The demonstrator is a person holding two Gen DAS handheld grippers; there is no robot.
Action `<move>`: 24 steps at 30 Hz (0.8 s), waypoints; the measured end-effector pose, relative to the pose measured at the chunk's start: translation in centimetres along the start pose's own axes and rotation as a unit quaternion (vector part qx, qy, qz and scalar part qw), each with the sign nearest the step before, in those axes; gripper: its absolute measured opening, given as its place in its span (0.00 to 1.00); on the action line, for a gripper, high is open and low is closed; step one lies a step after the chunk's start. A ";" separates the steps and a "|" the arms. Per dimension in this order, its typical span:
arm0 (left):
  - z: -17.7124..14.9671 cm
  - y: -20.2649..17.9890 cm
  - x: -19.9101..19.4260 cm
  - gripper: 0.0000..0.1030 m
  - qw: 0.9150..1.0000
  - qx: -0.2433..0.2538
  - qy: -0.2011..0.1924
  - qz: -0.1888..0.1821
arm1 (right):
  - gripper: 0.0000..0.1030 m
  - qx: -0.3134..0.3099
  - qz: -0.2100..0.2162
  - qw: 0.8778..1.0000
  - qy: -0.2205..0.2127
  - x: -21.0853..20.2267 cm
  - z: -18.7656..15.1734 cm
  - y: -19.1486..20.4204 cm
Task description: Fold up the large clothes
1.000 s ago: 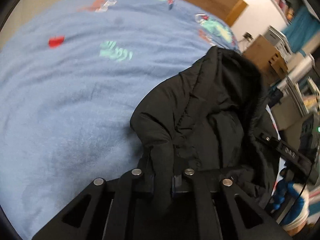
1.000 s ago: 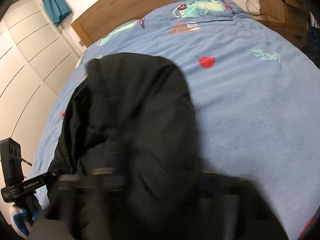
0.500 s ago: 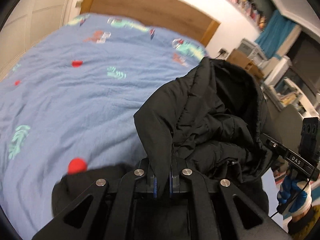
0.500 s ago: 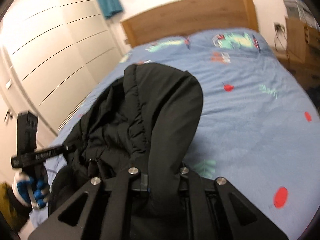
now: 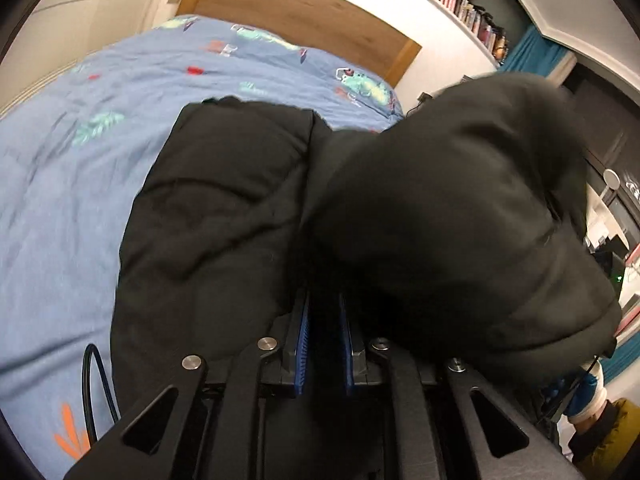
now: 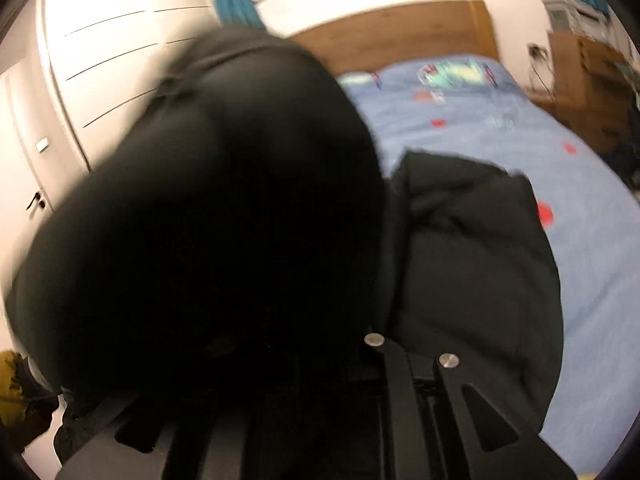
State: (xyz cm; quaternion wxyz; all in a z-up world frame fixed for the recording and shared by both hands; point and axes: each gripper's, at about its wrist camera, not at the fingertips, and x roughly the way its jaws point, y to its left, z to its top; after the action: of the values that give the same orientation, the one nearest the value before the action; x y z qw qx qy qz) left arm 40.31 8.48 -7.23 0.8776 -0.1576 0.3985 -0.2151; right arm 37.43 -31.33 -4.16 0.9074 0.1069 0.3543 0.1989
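Lifted higher, puffy black jacket [image 5: 224,216], blue-padded left tongs [image 5: 323,332]

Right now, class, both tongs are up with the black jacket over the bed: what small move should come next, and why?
Probably lower both tongs forward to lay the jacket on the bed. The left tongs pinch black fabric between blue pads, and a bulky fold bulges up in front of both cameras. The right tongs' fingertips are buried in fabric, so that grip can't be confirmed.
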 end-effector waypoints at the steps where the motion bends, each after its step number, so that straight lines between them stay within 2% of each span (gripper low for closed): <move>1: -0.1 -0.2 0.0 0.12 1.000 -0.001 0.001 -0.001 | 0.13 0.001 -0.003 1.000 0.000 0.1 -0.1 -0.2; 6: -0.2 -0.5 0.0 0.12 1.000 0.002 0.005 0.011 | 0.14 -0.006 -0.014 1.000 -0.001 0.7 -0.1 -1.0; 10: -0.7 -0.5 -1.2 0.13 1.000 -0.007 0.002 0.014 | 0.16 -0.001 -0.012 1.000 -0.009 -0.1 -1.4 -1.4; 15: 0.0 -0.4 -3.5 0.22 1.000 -0.014 -0.017 0.018 | 0.27 -0.009 -0.021 1.000 -0.001 -1.9 -2.5 -2.3; 17: 1.4 -0.3 -4.9 0.36 0.999 -0.018 -0.040 0.013 | 0.28 -0.014 -0.032 0.999 0.010 -2.8 -3.1 -3.1; 19: 2.9 -0.4 -6.3 0.42 0.998 -0.019 -0.058 0.013 | 0.28 -0.016 -0.038 0.999 0.019 -3.9 -3.8 -4.2; 24: 5.6 -1.9 -6.5 0.46 0.998 -0.003 -0.062 0.008 | 0.30 -0.018 -0.073 0.997 0.019 -7.4 -3.9 -5.4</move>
State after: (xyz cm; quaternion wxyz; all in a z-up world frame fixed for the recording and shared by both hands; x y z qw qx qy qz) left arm 40.32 10.69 1.31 0.9017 -0.1701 0.3454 -0.1965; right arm 31.39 -39.22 -4.39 0.9144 0.0608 0.3747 0.1404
